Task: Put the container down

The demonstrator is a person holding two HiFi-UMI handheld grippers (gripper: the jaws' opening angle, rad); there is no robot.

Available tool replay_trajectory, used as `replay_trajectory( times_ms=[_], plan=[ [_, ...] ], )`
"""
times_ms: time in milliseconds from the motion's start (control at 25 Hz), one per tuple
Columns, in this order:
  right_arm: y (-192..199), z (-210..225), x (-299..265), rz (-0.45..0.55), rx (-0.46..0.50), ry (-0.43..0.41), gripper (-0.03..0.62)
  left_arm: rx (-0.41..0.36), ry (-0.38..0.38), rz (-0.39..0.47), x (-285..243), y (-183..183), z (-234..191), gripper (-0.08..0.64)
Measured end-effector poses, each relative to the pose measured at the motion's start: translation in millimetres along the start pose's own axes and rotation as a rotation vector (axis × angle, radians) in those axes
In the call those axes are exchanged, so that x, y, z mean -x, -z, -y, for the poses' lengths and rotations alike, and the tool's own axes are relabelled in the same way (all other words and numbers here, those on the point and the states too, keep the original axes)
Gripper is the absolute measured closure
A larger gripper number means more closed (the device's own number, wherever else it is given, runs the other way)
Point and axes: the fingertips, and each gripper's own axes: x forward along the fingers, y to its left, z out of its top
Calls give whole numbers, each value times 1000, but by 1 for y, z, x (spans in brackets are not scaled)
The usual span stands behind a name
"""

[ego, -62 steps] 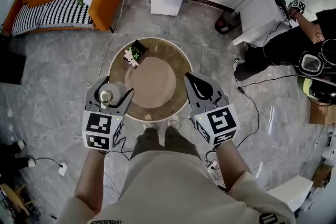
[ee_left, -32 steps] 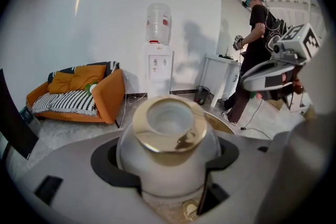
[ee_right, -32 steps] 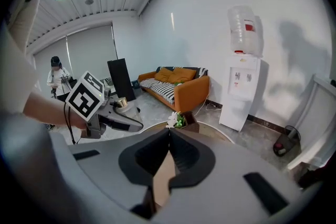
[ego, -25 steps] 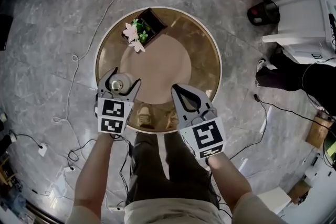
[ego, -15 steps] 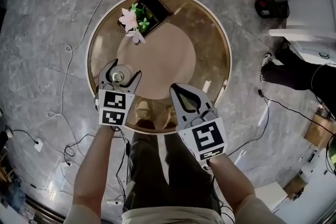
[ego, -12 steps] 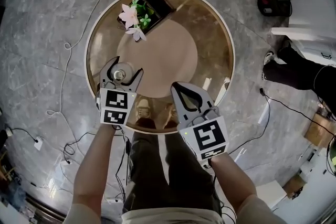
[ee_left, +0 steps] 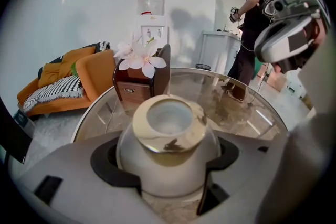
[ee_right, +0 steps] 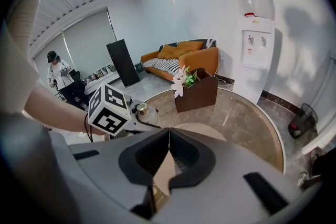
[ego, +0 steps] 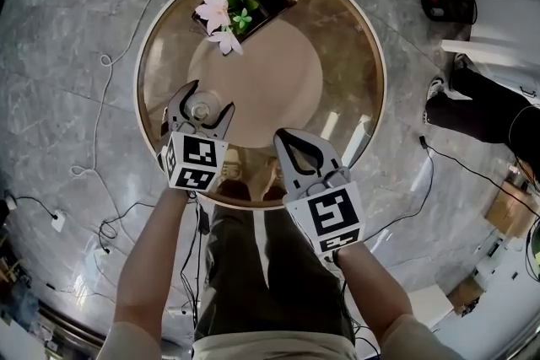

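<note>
A small white round container [ee_left: 167, 149] with a gold rim sits between the jaws of my left gripper [ego: 200, 110], which is shut on its body. In the head view the container [ego: 200, 109] is over the near left part of the round glass table [ego: 354, 55]. I cannot tell whether its base touches the glass. My right gripper [ego: 301, 150] is over the table's near edge, to the right of the left one, shut with nothing in it. In the right gripper view its tips meet [ee_right: 168, 136] and the container [ee_right: 140, 109] shows at the left.
A dark wooden box [ego: 257, 0] with pink and white flowers [ego: 215, 17] stands at the table's far left. A round tan disc [ego: 261, 80] shows under the glass. Cables [ego: 93, 173] trail on the marble floor. A person [ego: 494, 110] is at the right.
The view has closed in on the table. My left gripper has carried the container forward from the table's near left edge to over the glass. The right gripper stays shut.
</note>
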Motion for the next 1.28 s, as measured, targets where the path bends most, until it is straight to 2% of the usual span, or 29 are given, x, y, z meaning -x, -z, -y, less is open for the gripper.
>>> replay_trajectory(
  times_ms=[320,480,600,800,1040,1280],
  plan=[
    [17,-10,-1,-34,6,-3,595,-68,29,1,-3,9,10,225],
    [19,-10,0,-33,0,1,595,-60,39,20,-2,10,11,225],
    [15,-9,3,-28,2,5,595,-69,47,-1,-3,13,12,224],
    [8,-9,15,-25,29,8,595,-8,52,-16,9,14,9,193],
    [-16,-6,40,-10,57,43,595,12,51,24,54,-11,4,187],
    [-65,-2,89,63,44,83,595,36,67,62,113,-55,3,193]
  ],
)
